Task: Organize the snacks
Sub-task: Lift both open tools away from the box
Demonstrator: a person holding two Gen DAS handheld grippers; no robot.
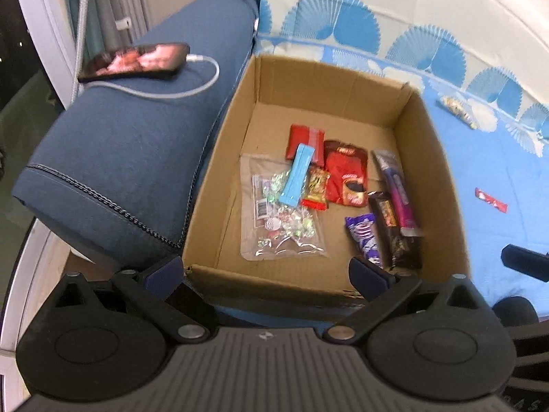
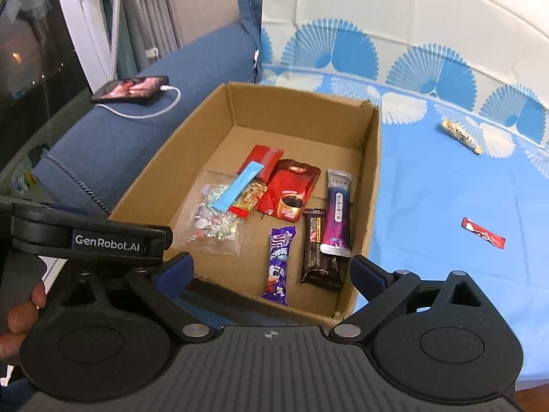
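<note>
An open cardboard box rests on the blue patterned sheet. Inside it lie a clear candy bag, a light-blue stick, a red coffee pouch, a purple bar, a dark brown bar and a purple-and-silver pouch. Out on the sheet to the right lie a red stick and a yellow bar. My left gripper hangs open over the box's near edge with nothing between its fingers. My right gripper is open and empty there too.
A phone on a white charging cable lies on the blue sofa arm left of the box. The left gripper's body and a hand fill the right wrist view's lower left. The blue sheet stretches to the right.
</note>
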